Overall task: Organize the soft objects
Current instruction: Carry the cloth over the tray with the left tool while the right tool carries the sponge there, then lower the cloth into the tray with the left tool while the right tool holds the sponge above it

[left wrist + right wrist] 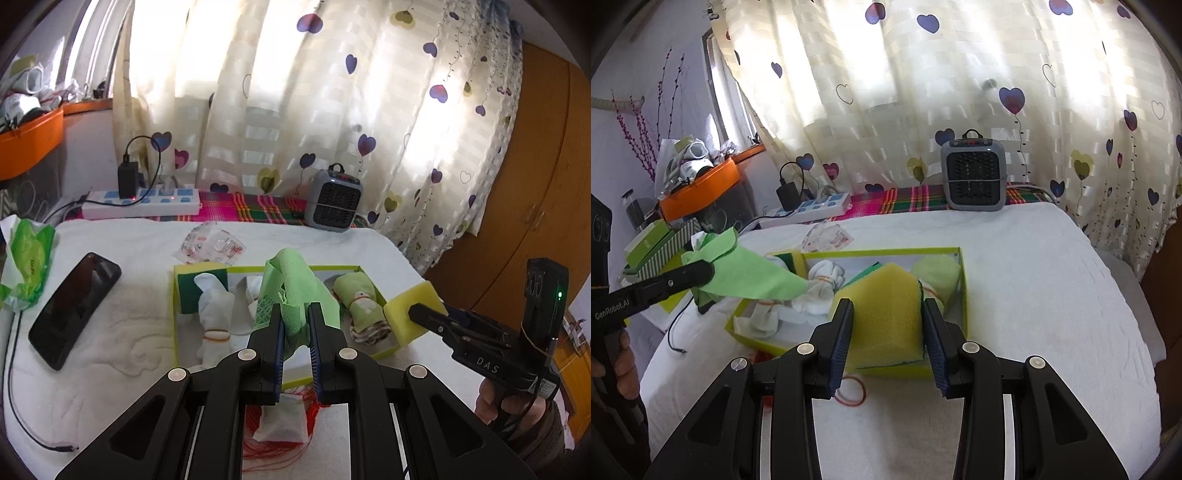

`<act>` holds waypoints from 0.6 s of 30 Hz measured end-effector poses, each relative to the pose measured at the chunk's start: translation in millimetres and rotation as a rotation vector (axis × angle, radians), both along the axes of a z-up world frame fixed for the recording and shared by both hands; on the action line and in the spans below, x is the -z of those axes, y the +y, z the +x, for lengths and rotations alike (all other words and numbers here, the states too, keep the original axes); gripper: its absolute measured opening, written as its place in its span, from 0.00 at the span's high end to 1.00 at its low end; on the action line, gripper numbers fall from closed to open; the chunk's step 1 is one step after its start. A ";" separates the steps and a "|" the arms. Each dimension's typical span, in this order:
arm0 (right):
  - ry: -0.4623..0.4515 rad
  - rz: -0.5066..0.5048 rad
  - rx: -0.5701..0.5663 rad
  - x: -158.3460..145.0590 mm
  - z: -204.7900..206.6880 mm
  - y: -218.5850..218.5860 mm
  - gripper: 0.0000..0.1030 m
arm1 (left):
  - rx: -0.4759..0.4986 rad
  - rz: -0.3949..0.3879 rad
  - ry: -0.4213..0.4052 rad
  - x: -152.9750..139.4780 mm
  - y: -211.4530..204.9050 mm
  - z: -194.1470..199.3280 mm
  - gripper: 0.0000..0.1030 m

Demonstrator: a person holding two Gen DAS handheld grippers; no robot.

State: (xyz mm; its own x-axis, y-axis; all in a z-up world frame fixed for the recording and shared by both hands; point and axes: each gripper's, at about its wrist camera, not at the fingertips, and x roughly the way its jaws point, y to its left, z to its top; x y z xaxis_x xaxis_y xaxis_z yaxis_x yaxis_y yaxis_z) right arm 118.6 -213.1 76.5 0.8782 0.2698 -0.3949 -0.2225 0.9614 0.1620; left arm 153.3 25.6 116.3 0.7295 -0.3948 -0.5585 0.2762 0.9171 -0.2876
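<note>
My left gripper is shut on a light green cloth, which it holds up over a lime-rimmed open box. In the box lie a white sock bundle, a rolled green towel and a green-and-yellow sponge. My right gripper is shut on a yellow sponge above the box's near right corner. From the left wrist view, that sponge and the right gripper hang at the box's right end. The right wrist view shows the left gripper with the cloth at the left.
All of this sits on a white towel-covered surface. A black phone, a green tissue pack and a cable lie at the left. A power strip and small grey heater stand at the back. Red thread and a rubber band lie near.
</note>
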 end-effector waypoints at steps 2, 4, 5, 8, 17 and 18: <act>0.001 -0.004 0.002 -2.3 7.7 1.4 0.62 | -0.010 0.003 0.008 3.1 0.8 7.0 0.89; 0.007 -0.008 0.008 -3.7 17.2 3.2 0.62 | -0.017 0.011 0.011 6.0 1.0 14.1 0.89; 0.010 -0.008 0.009 -4.1 21.4 3.8 0.62 | -0.022 0.015 0.014 7.1 1.2 16.8 0.89; 0.019 -0.003 0.011 -5.1 33.7 4.6 0.62 | -0.028 0.018 0.023 11.4 3.2 27.0 0.89; 0.058 -0.002 0.011 -2.5 69.5 11.8 0.62 | -0.026 0.026 0.054 26.3 0.6 54.6 0.89; 0.063 -0.005 0.011 -1.6 74.1 13.0 0.62 | -0.030 0.028 0.059 29.2 0.1 59.0 0.89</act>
